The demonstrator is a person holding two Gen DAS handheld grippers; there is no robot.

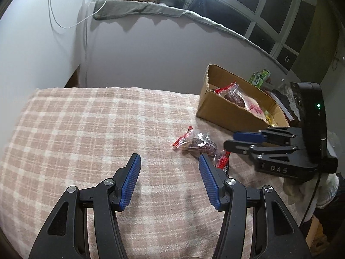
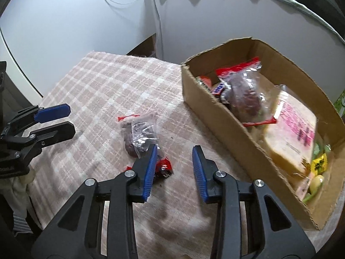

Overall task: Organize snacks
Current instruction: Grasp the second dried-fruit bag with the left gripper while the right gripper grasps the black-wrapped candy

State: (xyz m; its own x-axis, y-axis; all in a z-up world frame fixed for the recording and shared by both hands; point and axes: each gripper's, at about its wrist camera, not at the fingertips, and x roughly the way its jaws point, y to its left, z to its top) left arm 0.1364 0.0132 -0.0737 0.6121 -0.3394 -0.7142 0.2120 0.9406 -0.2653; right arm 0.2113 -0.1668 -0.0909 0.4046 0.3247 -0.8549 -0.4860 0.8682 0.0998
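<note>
A clear snack bag with red ends and dark contents [image 1: 197, 143] lies on the plaid cloth; it also shows in the right wrist view [image 2: 140, 133]. A small red-wrapped snack [image 2: 163, 167] lies just beside it, partly behind my right finger. A cardboard box [image 1: 226, 111] holds several snacks, among them a similar red-ended bag [image 2: 242, 92] and a pale pink-printed pack [image 2: 295, 129]. My left gripper [image 1: 169, 161] is open and empty over the cloth, left of the loose bag. My right gripper [image 2: 174, 151] is open and empty, between the loose bag and the box [image 2: 217, 116].
The plaid cloth [image 1: 86, 129] covers the table, which ends at a pale wall behind. A green carton [image 1: 259, 78] and dark items stand behind the box. A grey cloth [image 1: 151, 8] drapes the window ledge above.
</note>
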